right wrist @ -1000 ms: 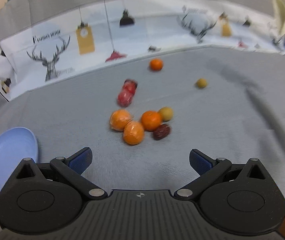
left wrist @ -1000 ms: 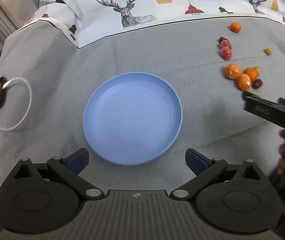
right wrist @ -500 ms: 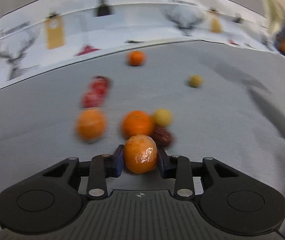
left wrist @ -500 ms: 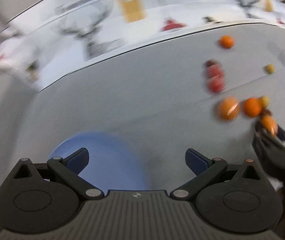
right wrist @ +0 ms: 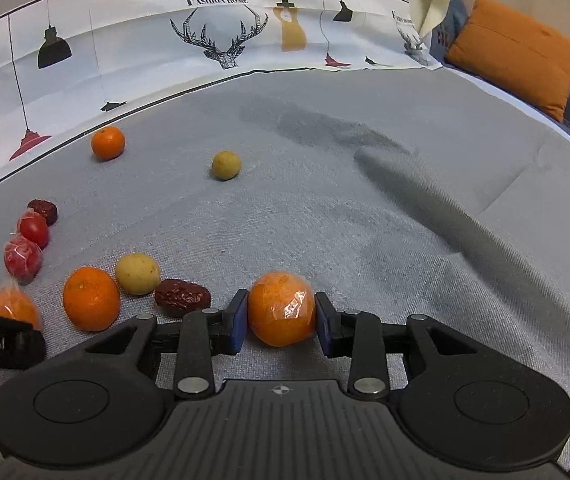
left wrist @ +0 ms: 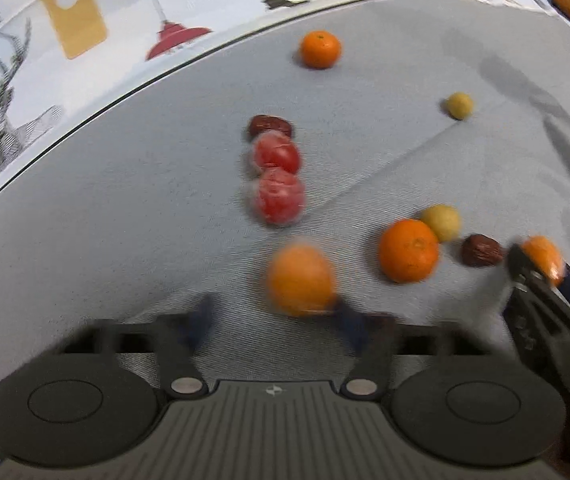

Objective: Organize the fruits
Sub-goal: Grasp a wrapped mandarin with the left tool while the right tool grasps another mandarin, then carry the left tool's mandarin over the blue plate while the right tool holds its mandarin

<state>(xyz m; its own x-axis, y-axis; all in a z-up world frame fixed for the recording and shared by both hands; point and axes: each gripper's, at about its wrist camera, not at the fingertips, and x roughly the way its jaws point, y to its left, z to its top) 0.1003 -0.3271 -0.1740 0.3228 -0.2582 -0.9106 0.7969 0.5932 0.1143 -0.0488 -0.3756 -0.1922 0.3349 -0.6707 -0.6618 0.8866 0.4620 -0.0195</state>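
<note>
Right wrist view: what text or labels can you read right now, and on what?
"FASHION HOME": printed on the white patterned cloth, above the deer head.
"bot.AI", the start cut off: white letters on the left gripper at the left edge.
Small print near the second deer at right: too small to read.

On the cloth (right wrist: 325, 208) a date (right wrist: 183, 298) lay just left of the gripped fruit (right wrist: 282, 308) — a tangerine (right wrist: 106, 143) sat far behind, near the printed border (right wrist: 213, 40).

Right gripper (right wrist: 281, 318) angled down, pads pressing a wrapped orange (right wrist: 282, 307), left gripper (left wrist: 273, 322) blurred, jaws closing around another orange (left wrist: 300, 280)
</note>
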